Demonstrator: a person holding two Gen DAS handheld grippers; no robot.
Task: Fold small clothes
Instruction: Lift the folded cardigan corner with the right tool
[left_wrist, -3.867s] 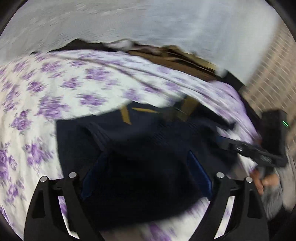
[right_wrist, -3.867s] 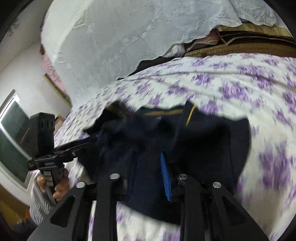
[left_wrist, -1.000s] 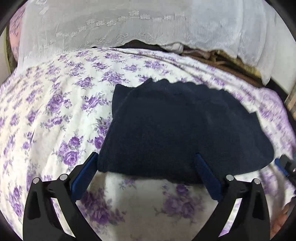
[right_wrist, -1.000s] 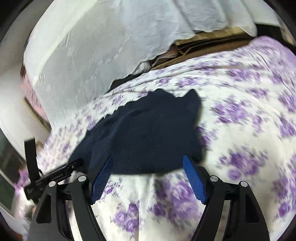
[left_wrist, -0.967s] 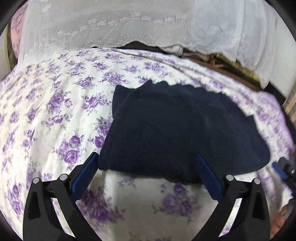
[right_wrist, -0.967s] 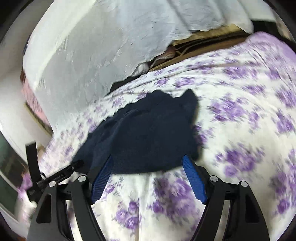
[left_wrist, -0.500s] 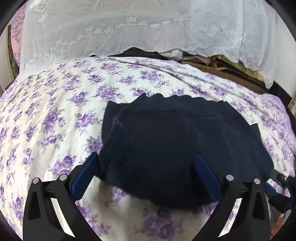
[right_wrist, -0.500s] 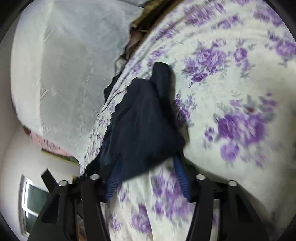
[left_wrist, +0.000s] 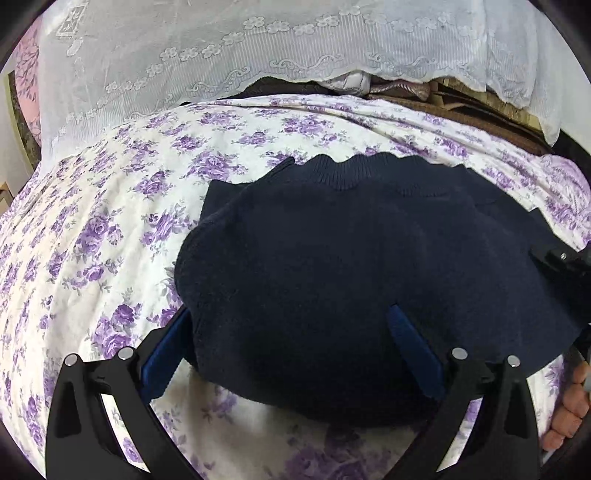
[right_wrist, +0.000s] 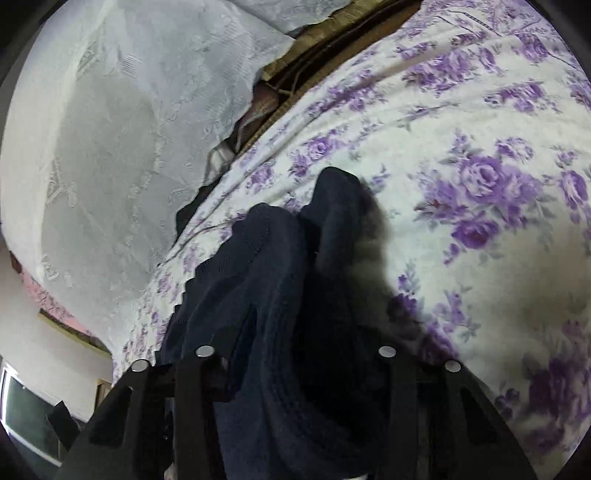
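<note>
A folded navy knit sweater (left_wrist: 351, 258) lies on the purple-flowered bedsheet (left_wrist: 110, 221). My left gripper (left_wrist: 291, 332) is open, its blue pads straddling the sweater's near edge; the left pad (left_wrist: 166, 347) is beside the cloth and the right one lies on it. In the right wrist view the sweater (right_wrist: 280, 295) bunches up between the fingers of my right gripper (right_wrist: 295, 354), which sits at its right end. The cloth hides the right pads, so I cannot tell whether they grip it. The right gripper also shows at the left view's right edge (left_wrist: 561, 258).
A white lace cloth (left_wrist: 258, 48) hangs over stacked bedding at the back. Brown blankets (left_wrist: 461, 107) lie under it at the right. A window (right_wrist: 26, 424) shows at the lower left of the right wrist view. The sheet stretches left and right of the sweater.
Both grippers moved in on the sweater. The left one now reaches over its near edge. The right one tilted and pushed into the right end, bunching the cloth between its fingers.
</note>
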